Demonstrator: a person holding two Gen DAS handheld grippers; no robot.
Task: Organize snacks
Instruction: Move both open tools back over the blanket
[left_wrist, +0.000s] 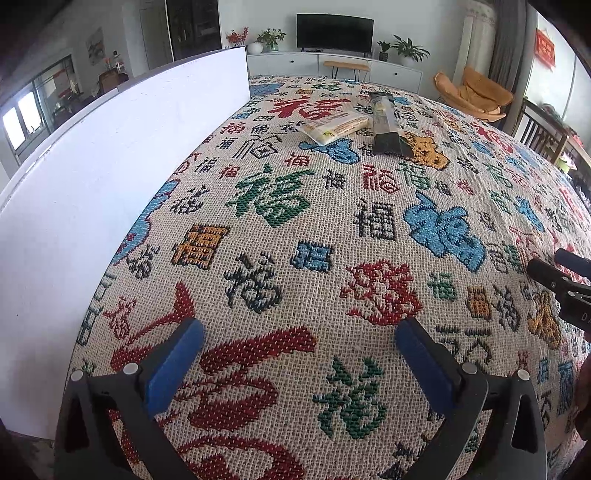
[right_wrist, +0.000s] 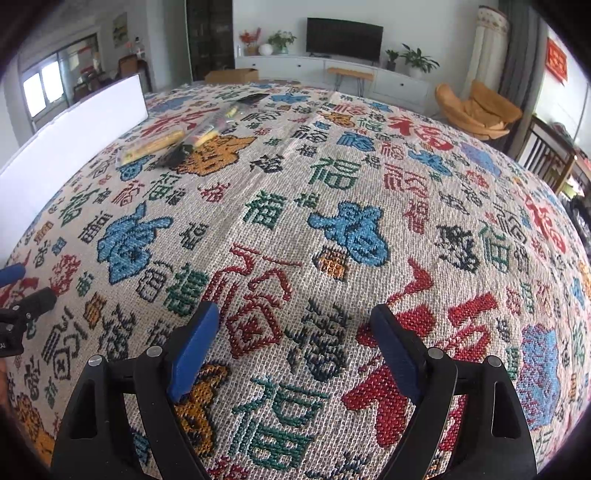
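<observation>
Two snack packs lie side by side far across the patterned tablecloth (left_wrist: 295, 240). One is a flat pale packet (left_wrist: 334, 126) with yellow print, the other a long dark-ended pack (left_wrist: 384, 122). The right wrist view shows them at upper left: the pale packet (right_wrist: 153, 146) and the long pack (right_wrist: 210, 129). My left gripper (left_wrist: 299, 334) hangs over bare cloth near the front, open, nothing between its blue pads. My right gripper (right_wrist: 295, 314) is also open and empty. Each gripper's tip shows at the edge of the other's view.
A tall white board (left_wrist: 110, 166) stands along the left side of the table. Beyond the table are a white TV cabinet (left_wrist: 332, 62), a small wooden stool (left_wrist: 347, 66), an orange lounge chair (left_wrist: 472, 92) and a dark wooden chair (left_wrist: 543, 136) at the right.
</observation>
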